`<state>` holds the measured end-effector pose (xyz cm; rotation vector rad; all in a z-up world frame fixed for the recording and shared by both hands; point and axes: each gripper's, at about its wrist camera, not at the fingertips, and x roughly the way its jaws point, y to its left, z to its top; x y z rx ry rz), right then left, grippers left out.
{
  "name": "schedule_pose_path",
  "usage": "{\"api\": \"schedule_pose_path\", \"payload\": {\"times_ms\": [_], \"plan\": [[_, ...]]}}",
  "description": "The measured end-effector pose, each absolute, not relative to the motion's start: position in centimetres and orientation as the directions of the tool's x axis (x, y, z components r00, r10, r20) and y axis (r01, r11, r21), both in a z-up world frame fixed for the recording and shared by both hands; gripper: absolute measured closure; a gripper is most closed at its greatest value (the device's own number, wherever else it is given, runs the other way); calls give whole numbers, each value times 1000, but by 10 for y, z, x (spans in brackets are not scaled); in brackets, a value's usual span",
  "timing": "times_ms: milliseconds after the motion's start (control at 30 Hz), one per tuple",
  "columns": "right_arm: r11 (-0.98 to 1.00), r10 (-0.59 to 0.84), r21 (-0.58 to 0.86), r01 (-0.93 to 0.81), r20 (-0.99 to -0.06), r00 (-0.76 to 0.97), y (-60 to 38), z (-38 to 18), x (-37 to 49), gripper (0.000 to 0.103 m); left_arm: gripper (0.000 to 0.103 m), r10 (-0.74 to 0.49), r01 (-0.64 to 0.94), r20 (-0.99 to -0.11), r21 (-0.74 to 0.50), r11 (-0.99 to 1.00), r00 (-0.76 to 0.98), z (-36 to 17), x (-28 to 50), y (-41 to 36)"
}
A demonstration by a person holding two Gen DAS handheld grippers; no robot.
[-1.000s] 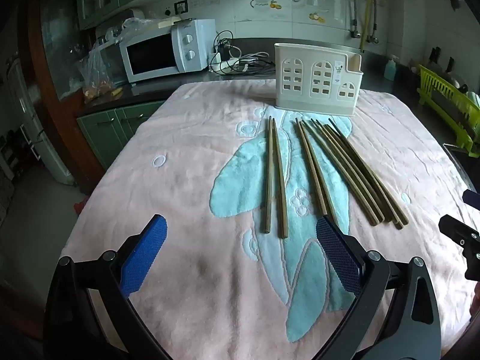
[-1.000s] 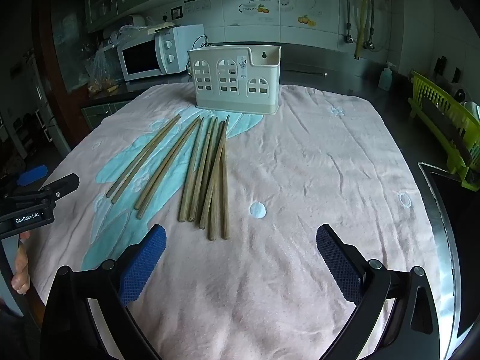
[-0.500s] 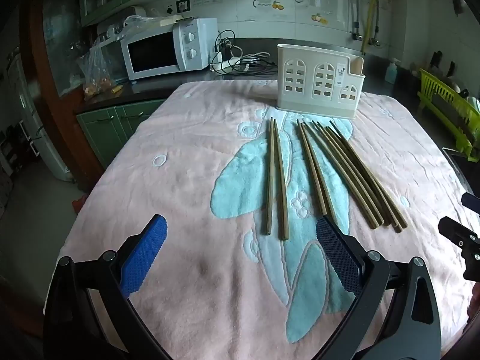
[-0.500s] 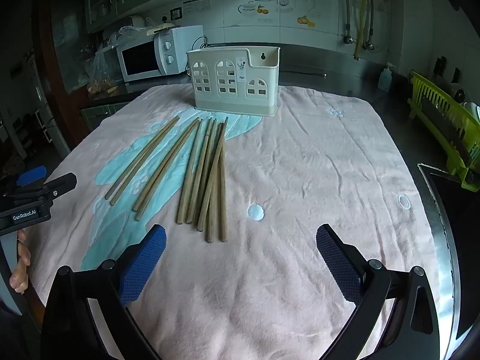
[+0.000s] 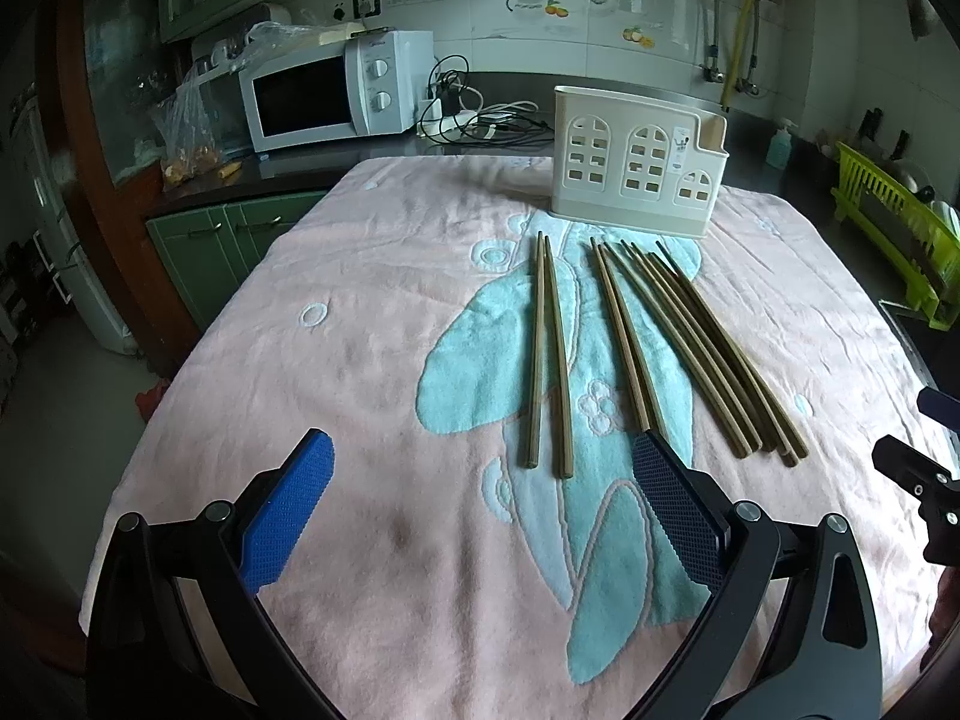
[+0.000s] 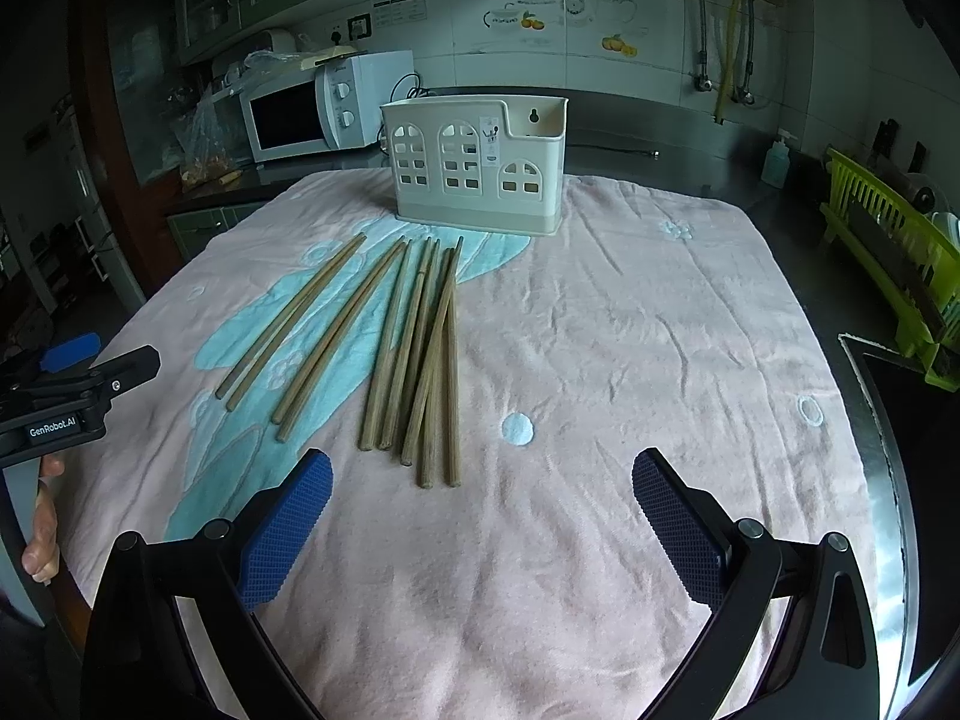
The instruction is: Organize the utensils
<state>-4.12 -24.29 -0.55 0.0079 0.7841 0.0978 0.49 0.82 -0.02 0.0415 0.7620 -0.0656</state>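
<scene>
Nearest us, our left tool [image 5: 483, 501] and right tool [image 6: 483, 504] hover spread wide above the pink towel [image 6: 630, 360] on the counter, gripping nothing. Just beyond lie the wooden chopsticks [image 6: 420, 348], loose on the towel: two pairs, then a tighter cluster. Farthest stands the cream utensil holder [image 6: 477, 165], upright beyond their tips.

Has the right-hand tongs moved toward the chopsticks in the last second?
Yes, slightly: in the right wrist view the chopsticks and white holder sit a little lower and nearer the open tongs than before.
</scene>
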Motion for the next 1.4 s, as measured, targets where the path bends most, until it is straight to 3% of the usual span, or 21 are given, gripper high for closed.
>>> {"api": "schedule_pose_path", "payload": {"times_ms": [1167,1400], "plan": [[995,95,45,-90,-710,698,-246,-10,-33,6,6,-44,94,-688,35,995,725,0,9,11],[995,92,32,-98,-710,699,-249,-10,-33,7,18,-56,102,-694,26,994,718,-3,13,12]]}}
